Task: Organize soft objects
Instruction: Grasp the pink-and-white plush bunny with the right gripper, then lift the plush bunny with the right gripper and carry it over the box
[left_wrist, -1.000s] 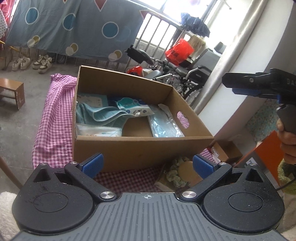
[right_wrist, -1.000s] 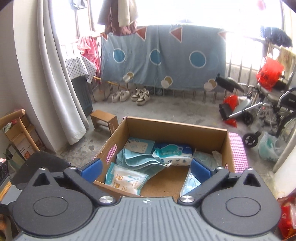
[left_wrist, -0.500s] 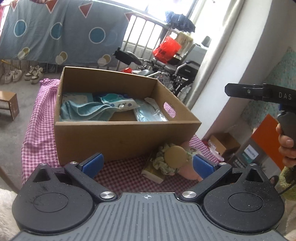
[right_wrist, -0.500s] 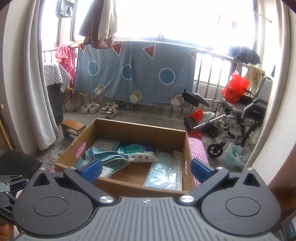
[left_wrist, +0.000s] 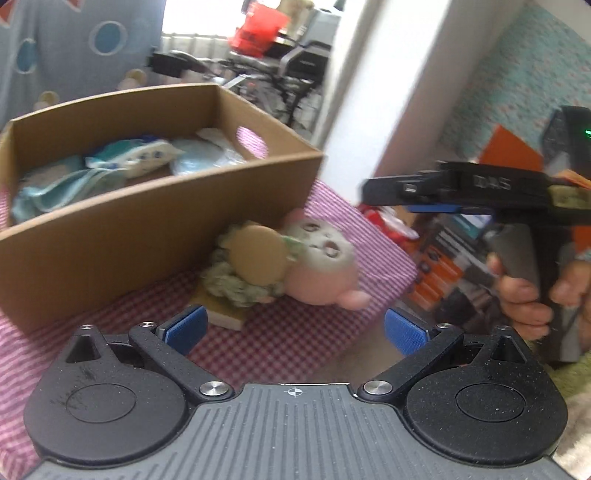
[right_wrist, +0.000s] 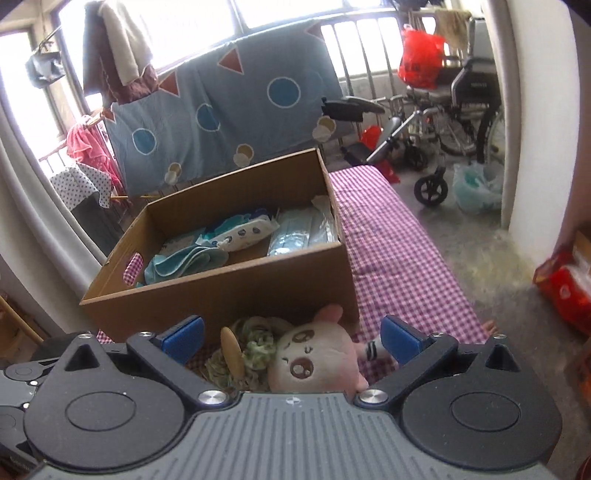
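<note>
A pink and white plush toy (left_wrist: 321, 258) (right_wrist: 314, 363) lies on the checked cloth beside a green frilly scrunchie-like piece with a tan round pad (left_wrist: 256, 258) (right_wrist: 251, 350), just in front of the cardboard box (left_wrist: 147, 221) (right_wrist: 236, 284). Inside the box are a teal cloth (right_wrist: 184, 258), a wipes pack (right_wrist: 245, 232) and a blue packet (right_wrist: 303, 236). My left gripper (left_wrist: 293, 330) is open, a little short of the plush. My right gripper (right_wrist: 291, 336) is open above the plush; in the left wrist view it hovers at the right (left_wrist: 454, 188), held by a hand.
The pink checked cloth (right_wrist: 388, 240) covers a narrow bench with drops on both long sides. A wheelchair (right_wrist: 454, 110) and a plastic bag (right_wrist: 476, 188) stand on the floor behind. A blue sheet (right_wrist: 229, 107) hangs on the railing. Red packs (right_wrist: 565, 291) lie at right.
Both grippers have swung down and right, from facing the box to facing the plush toy and scrunchie in front of it. The right gripper has come closer over the toy. Both stayed open.
</note>
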